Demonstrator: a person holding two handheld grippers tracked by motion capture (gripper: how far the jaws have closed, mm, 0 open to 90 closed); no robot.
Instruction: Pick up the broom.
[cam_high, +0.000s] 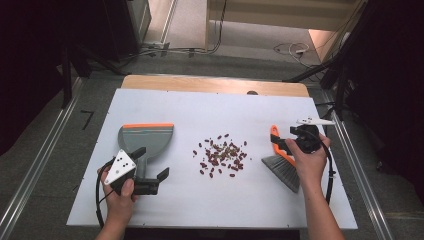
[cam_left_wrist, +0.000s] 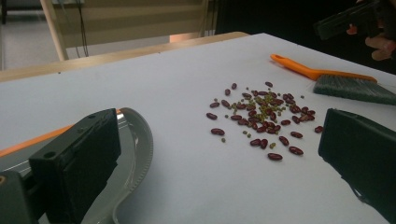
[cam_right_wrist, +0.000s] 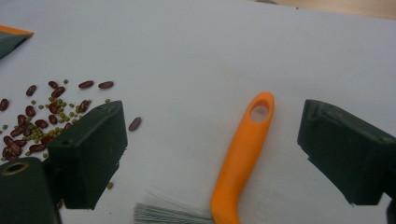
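Brush lies on the table with its orange handle between the right gripper's wide-apart, untouching jaws, seen in its own view, while the high view shows the open left gripper over the dustpan.

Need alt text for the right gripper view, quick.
The right gripper hangs open over the brush's orange handle, which lies between its jaws untouched on the white table. Red and green beans lie scattered at left, grey bristles below.
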